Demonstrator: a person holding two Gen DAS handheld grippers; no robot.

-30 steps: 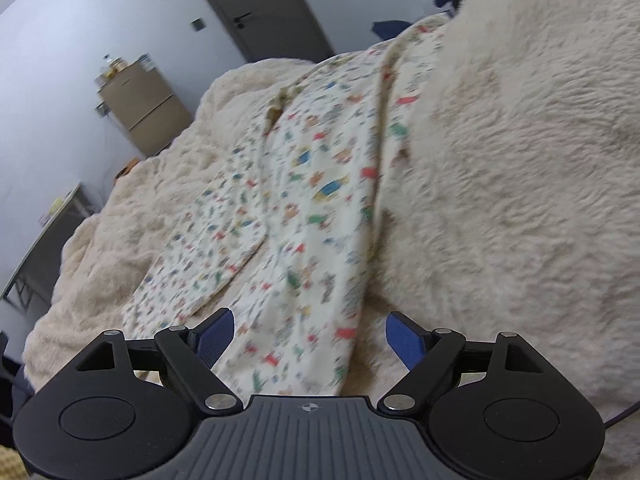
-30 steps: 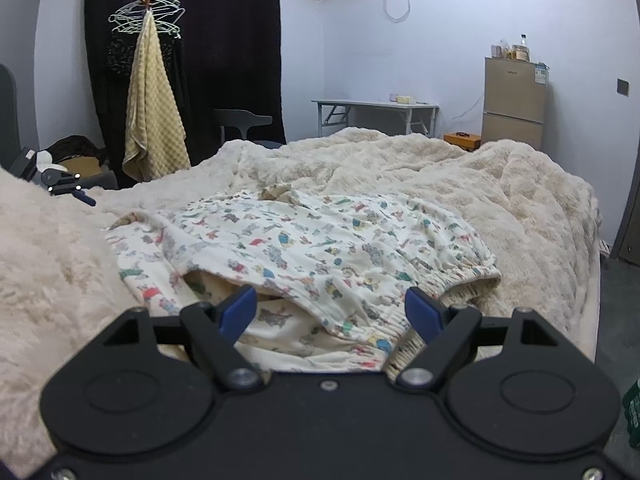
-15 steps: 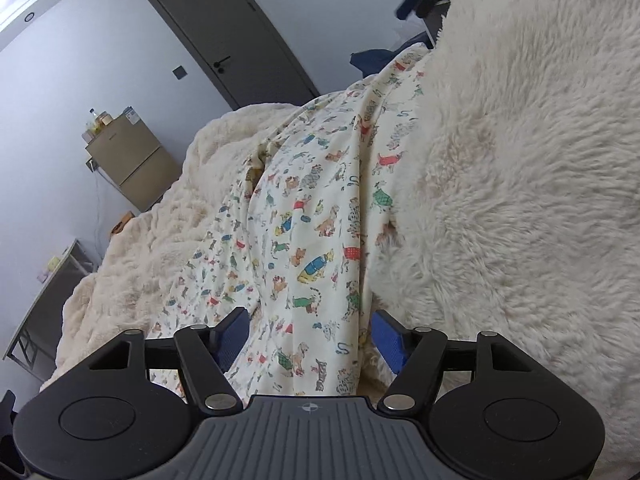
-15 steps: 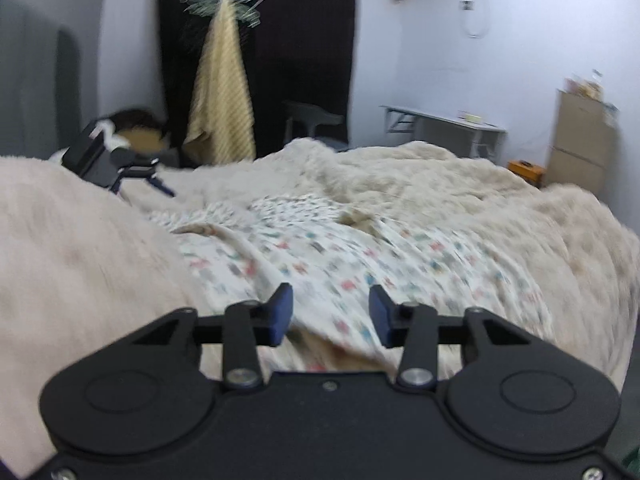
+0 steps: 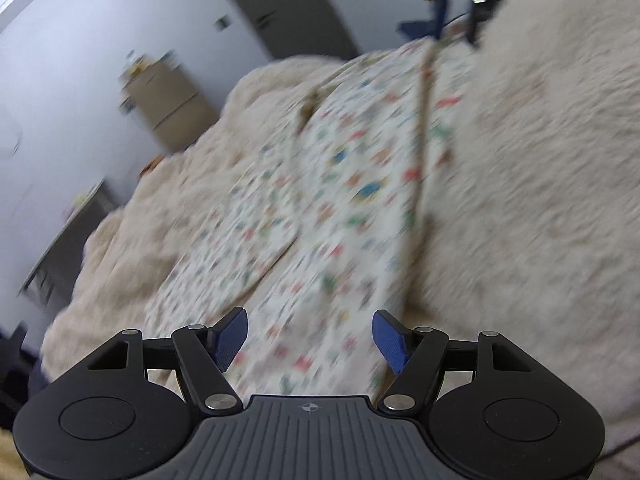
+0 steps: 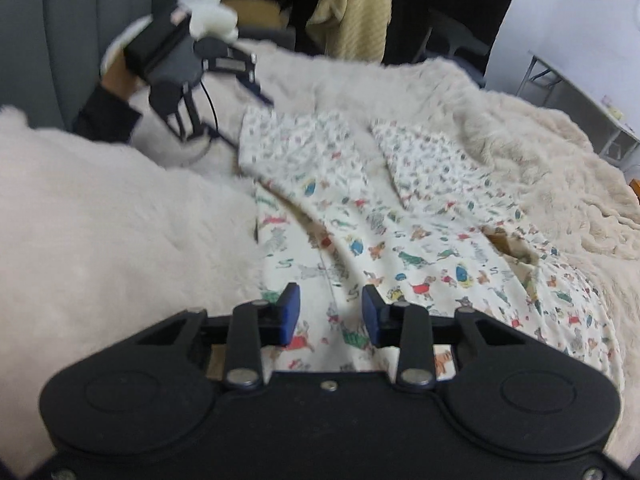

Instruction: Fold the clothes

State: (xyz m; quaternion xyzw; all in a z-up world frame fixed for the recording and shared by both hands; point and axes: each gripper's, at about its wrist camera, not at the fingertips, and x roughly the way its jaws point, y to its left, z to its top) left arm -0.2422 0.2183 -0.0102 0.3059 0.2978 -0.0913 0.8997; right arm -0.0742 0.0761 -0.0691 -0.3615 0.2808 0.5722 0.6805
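In the left wrist view, a pair of printed pyjama trousers (image 5: 340, 200) lies spread on a shaggy cream blanket (image 5: 540, 180) that covers the bed. The cloth is thin and pale, dotted with small coloured figures, and blur softens its pattern. The left gripper (image 5: 310, 338), black with ribbed blue pads, has its jaws standing well apart with the near end of the trousers lying below and between them; the pads do not press on the cloth. At the far end of the trousers the right gripper (image 5: 456, 12) shows, dark and blurred. A tan cabinet (image 5: 168, 104) stands by the pale wall.

In the right wrist view, the same trousers (image 6: 400, 240) run away from the camera, their two legs ending in flat square hems toward the far side, with a fold crossing the nearer leg. The print shows here as little dogs in red, green and blue coats. The right gripper (image 6: 330, 314) hangs over the waist end, its jaws having just been closing to a narrow gap; cloth lies under that gap, but the pads do not pinch it. The left gripper (image 6: 244, 100), held by a hand (image 6: 120, 76) in a white glove and dark sleeve, sits at the hem of the left-hand leg. A yellow towel (image 6: 352, 8) hangs beyond the bed.
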